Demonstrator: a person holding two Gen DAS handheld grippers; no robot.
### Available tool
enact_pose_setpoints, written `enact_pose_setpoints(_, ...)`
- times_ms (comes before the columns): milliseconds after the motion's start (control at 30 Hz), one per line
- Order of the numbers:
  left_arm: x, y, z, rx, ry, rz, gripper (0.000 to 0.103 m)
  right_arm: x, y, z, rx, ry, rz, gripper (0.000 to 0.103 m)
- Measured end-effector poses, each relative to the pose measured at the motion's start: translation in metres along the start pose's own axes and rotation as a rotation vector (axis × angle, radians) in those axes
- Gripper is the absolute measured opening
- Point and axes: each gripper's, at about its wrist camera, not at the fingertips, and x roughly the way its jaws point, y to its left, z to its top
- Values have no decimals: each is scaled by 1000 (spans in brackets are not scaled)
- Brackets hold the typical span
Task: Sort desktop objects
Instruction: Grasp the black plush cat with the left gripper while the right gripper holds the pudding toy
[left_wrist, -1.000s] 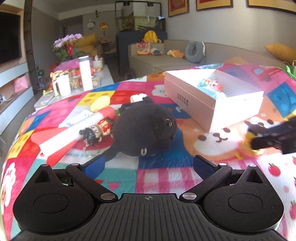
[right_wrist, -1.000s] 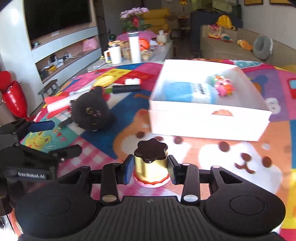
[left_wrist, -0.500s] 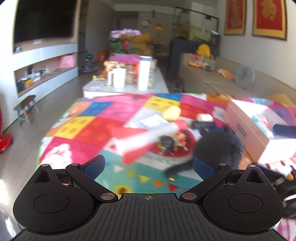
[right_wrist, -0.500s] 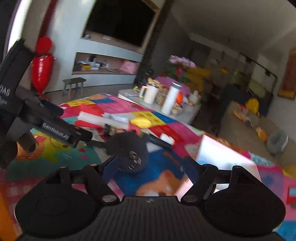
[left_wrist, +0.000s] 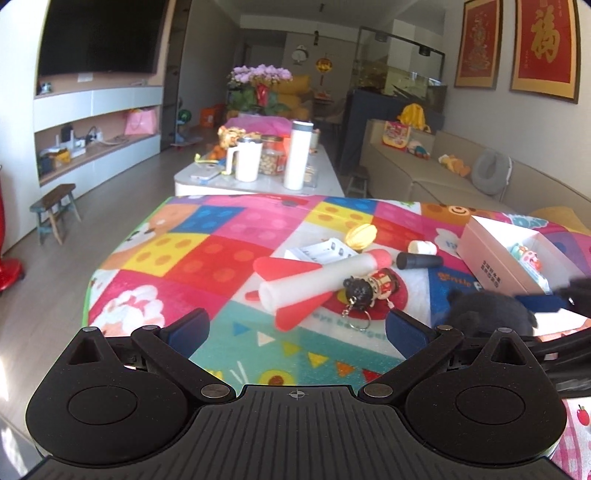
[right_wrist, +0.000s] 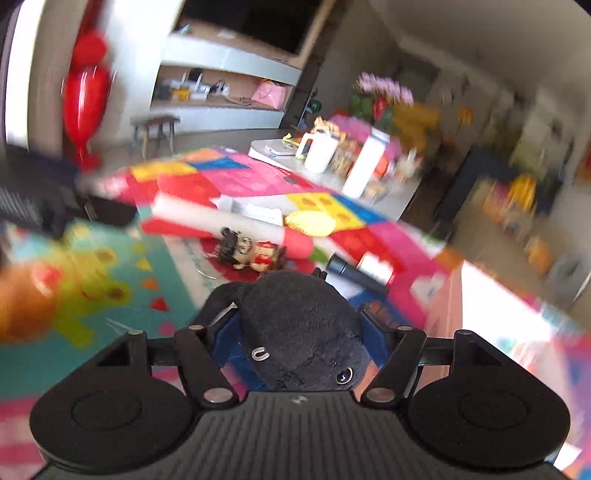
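- Left wrist view: swung off the black plush (left_wrist: 484, 310) a second ago, now facing the toy rocket (left_wrist: 314, 284) and doll keychain (left_wrist: 373, 290); left gripper (left_wrist: 295, 326) spread wide, empty.
- Right wrist view: gold jar gone from the right gripper (right_wrist: 301, 332); closing around the black plush on the mat (right_wrist: 129, 295), beside the white box (right_wrist: 498, 295). Next item to sort, probably.
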Motion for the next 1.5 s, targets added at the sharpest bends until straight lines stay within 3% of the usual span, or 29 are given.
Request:
enact_pose_setpoints(67,2,-5,-1,5,-1,-17,103,-19,-23,-7,181,23,133,69)
enact_pose_setpoints(133,2,-11,-1,11,-4,-38,103,-29,-39,-23,313,45,202,69)
enact_pose_setpoints(233,1,-21,0,24,-7,-65,103,-29,-56,-48,430,76,190,70)
enact_pose_setpoints(367,-9,-30,3,41,-28,-96,103,-37,-83,-69,588,17,185,72)
enact_pose_setpoints(500,-20,-44,4,84,-53,-183,103,-53,-84,-70,517,-46,93,76)
enact_pose_setpoints(633,-27,-75,-5,195,-49,-284,103,-71,-87,-71,452,-94,23,77)
enact_pose_setpoints(767,-21,-114,-26,330,25,-383,103,-96,-96,-79,408,-158,-124,88)
enact_pose_setpoints(933,3,-146,-51,411,97,-382,103,-113,-103,-99,325,-153,-281,98)
enact_pose_setpoints(1200,23,-166,-57,414,108,-353,103,-111,-102,-126,312,-97,-295,98)
enact_pose_setpoints(1300,20,-167,-55,403,96,-359,101,-99,-104,-124,325,-69,-267,82)
enact_pose_setpoints(1333,19,-168,-54,405,96,-360,91,-94,-105,-122,328,-61,-252,77)
enact_pose_setpoints(1500,15,-169,-54,418,107,-340,90,-70,-105,-116,339,-33,-217,77)
